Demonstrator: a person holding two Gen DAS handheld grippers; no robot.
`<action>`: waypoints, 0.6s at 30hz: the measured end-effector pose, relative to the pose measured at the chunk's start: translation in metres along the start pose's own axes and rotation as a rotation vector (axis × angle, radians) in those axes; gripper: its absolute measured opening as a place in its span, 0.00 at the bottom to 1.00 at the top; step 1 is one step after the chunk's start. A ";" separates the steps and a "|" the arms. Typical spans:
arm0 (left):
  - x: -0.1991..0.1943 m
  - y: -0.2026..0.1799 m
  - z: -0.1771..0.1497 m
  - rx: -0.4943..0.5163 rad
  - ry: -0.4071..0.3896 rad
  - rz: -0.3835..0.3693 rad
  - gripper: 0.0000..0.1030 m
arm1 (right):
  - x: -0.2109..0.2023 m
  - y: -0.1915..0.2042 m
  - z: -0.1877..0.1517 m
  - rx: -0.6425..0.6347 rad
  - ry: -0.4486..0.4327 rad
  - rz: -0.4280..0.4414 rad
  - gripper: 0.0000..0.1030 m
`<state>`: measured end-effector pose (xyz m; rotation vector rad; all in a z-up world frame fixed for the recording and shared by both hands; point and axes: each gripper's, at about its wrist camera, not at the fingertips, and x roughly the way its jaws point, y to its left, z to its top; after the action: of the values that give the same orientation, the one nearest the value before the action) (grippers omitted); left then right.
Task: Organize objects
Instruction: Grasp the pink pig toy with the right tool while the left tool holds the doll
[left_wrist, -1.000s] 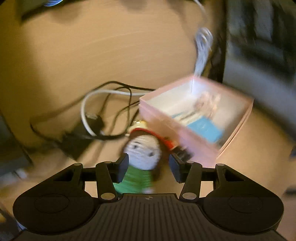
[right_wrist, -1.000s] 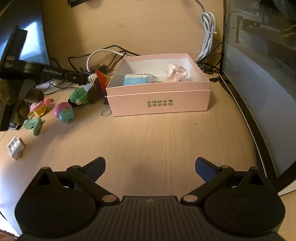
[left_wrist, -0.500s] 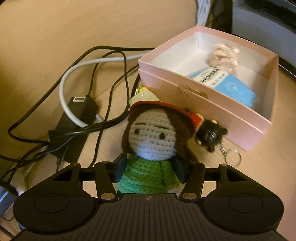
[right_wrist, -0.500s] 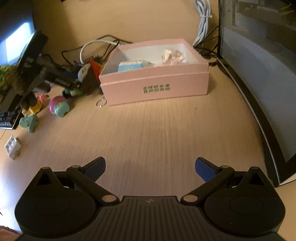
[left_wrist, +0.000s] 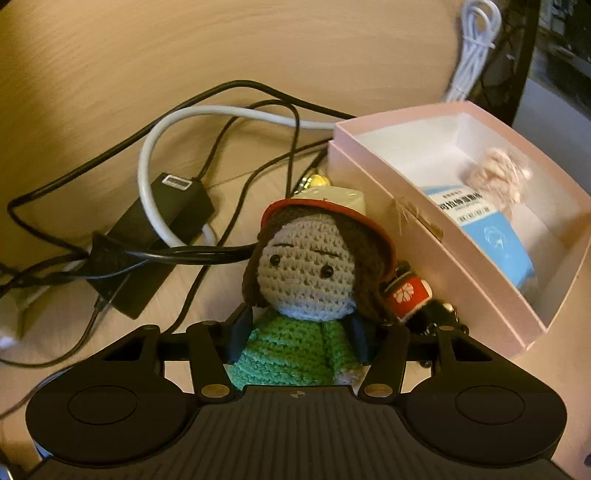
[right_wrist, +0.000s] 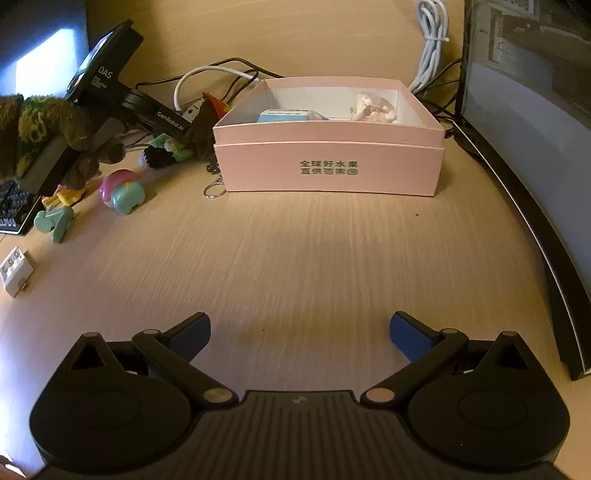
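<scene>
Jaws of our left hand-held gripper (left_wrist: 297, 338) are closing round the crochet doll (left_wrist: 303, 291), pads at its green body; doll sits on the worktop (right_wrist: 314, 258) just beside the pink box (right_wrist: 328, 162). Our right hand-held gripper (right_wrist: 300, 332) hangs wide open over bare worktop, w/ nothing btwn its fingers.

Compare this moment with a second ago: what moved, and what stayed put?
The left gripper came down and forward around the crochet doll; its jaws are closing on the green body, which now sits between the pads. The doll lies beside the pink box as before. The right gripper stays open over bare desk, nothing between its fingers. The box contents and the small toys are unchanged.
</scene>
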<state>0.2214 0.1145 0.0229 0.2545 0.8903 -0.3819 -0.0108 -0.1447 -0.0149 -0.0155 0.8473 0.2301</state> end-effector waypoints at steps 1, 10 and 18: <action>-0.003 0.001 -0.004 -0.012 -0.008 0.009 0.53 | 0.000 0.001 0.000 -0.002 0.004 -0.003 1.00; -0.036 -0.007 -0.017 -0.100 -0.050 0.051 0.45 | 0.001 0.007 0.000 -0.135 0.031 0.023 1.00; -0.133 -0.023 -0.058 -0.266 -0.166 0.069 0.45 | -0.004 0.008 0.019 -0.148 -0.040 0.130 1.00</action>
<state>0.0953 0.1442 0.0925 0.0076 0.7570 -0.2132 -0.0013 -0.1355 0.0010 -0.0936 0.7908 0.4141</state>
